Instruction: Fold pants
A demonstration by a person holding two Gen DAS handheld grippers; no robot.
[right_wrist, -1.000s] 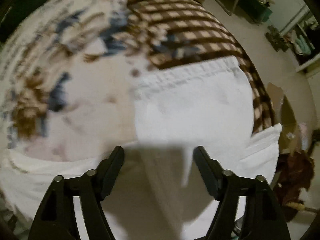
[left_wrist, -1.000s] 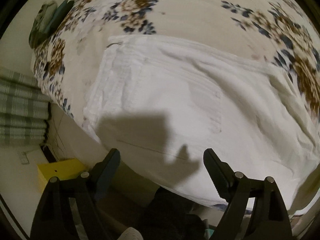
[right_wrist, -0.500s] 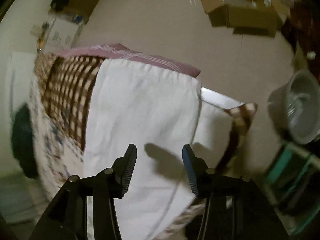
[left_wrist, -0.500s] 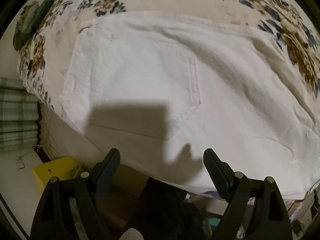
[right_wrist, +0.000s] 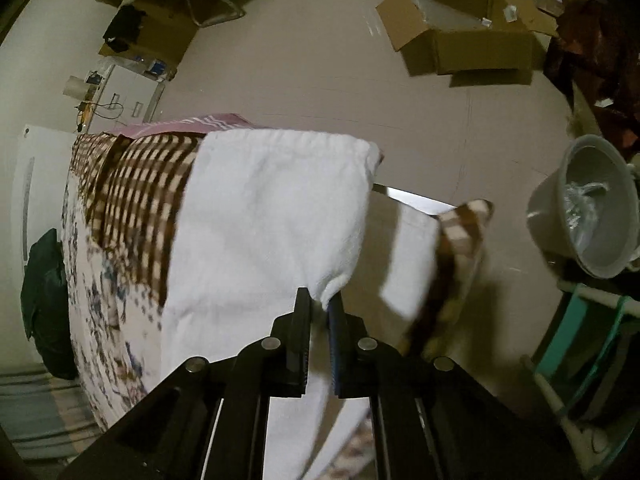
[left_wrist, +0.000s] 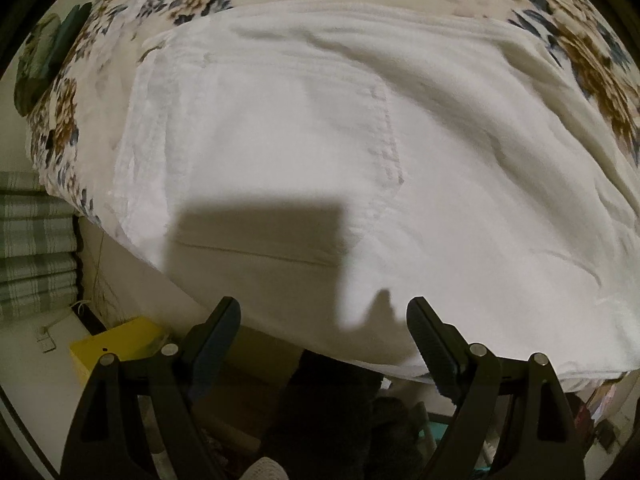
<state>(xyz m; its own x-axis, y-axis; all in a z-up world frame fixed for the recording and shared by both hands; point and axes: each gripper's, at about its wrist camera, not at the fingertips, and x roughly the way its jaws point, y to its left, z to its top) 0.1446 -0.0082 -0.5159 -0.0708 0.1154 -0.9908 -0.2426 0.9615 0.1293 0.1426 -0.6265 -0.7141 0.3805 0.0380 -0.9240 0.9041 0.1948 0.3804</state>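
— Right gripper (right_wrist: 319,312) is doing what, exactly?

— Its two black fingers are pressing nearly together and pinching a corner of the white pants (right_wrist: 272,216). That end of the pants is lying over a brown checked blanket (right_wrist: 136,192) at the bed's far end.

— And the left gripper (left_wrist: 323,320)?

— It is hovering with its fingers spread wide and nothing between them, just off the near edge of the pants (left_wrist: 320,152). Its shadow is falling across the cloth.

— What are the pants lying on?

— A floral bedspread (left_wrist: 592,52), cream with brown and blue flowers. The waistband end is sitting towards the left in the left wrist view, with a pocket seam showing.

— What is showing around the bed?

— Beside the bed, a yellow box (left_wrist: 116,344) is sitting on the floor near striped green fabric (left_wrist: 36,248). In the right wrist view, an open cardboard box (right_wrist: 468,28) is lying on the bare floor (right_wrist: 320,60), and a grey bin (right_wrist: 588,204) is standing to the right. Dark clothing (right_wrist: 44,296) is hanging at the bed's left side.
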